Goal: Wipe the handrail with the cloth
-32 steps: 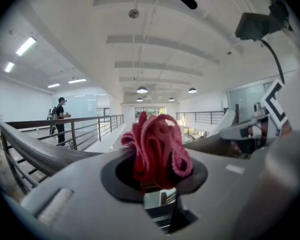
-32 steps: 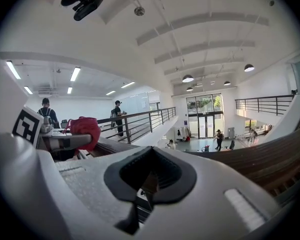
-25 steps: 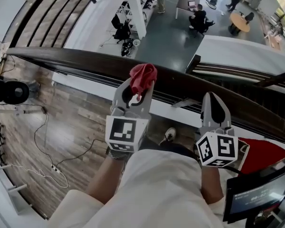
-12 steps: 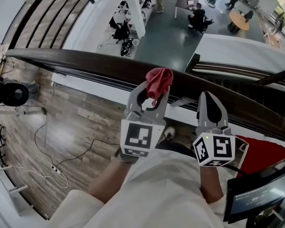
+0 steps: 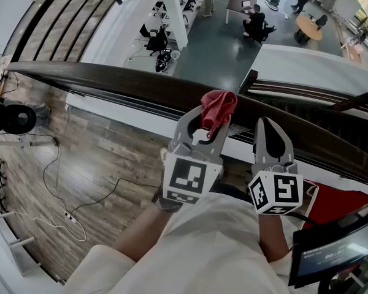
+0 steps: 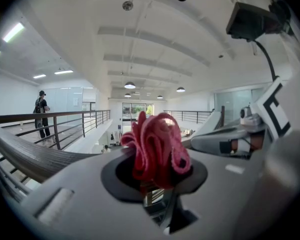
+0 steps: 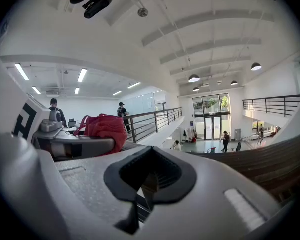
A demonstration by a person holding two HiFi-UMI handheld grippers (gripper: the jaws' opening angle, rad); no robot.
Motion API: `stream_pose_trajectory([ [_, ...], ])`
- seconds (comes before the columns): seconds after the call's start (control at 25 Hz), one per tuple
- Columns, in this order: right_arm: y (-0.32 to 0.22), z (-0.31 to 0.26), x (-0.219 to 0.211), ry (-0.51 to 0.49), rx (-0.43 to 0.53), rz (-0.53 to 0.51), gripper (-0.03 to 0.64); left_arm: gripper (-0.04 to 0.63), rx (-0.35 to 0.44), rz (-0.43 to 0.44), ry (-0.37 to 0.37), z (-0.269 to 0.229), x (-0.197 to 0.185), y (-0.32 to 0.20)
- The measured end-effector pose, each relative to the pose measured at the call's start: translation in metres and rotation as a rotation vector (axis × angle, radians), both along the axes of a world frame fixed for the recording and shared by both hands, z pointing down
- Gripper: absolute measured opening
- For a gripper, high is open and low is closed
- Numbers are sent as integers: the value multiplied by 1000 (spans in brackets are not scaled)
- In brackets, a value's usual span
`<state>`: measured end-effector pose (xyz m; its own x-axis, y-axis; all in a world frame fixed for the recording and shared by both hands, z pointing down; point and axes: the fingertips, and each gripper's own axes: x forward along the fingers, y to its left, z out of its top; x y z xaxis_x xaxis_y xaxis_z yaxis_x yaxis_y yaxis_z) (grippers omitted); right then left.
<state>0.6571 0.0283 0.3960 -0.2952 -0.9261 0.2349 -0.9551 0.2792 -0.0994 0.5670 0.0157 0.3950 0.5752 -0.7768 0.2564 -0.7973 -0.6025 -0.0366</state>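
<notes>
Fig.: L gripper (image 5: 210, 126), jaws clamped on bunched red cloth (image 5: 219, 108), which sits at handrail (image 5: 110, 84) top edge, approx. mid-span. R gripper (image 5: 268, 127), jaws together and empty, just beside. Best practice: press cloth onto rail top, slide lengthwise w/ steady contact.

Bunched red cloth (image 5: 218, 108) on dark curved wooden handrail (image 5: 110, 81).

Cloth (image 5: 219, 110): red, soft looped fabric. Handrail (image 5: 110, 81): dark wood, smooth, slight sheen.
</notes>
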Motion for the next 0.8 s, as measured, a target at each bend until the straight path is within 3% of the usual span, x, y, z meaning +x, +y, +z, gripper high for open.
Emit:
stream_pose_trajectory([
  [0.24, 1, 1, 0, -3, 0, 6, 3, 123, -38, 83, -61, 1, 22, 3],
  [0.44, 3, 2, 8, -6, 11, 15, 3, 123, -73, 143, -28, 1, 49, 6],
  [0.56, 6, 1, 12, -8, 11, 24, 3, 124, -85, 137, -50, 1, 54, 5],
  [0.8, 7, 6, 11, 10, 3, 36, 3, 130, -180, 217, -87, 7, 53, -3],
])
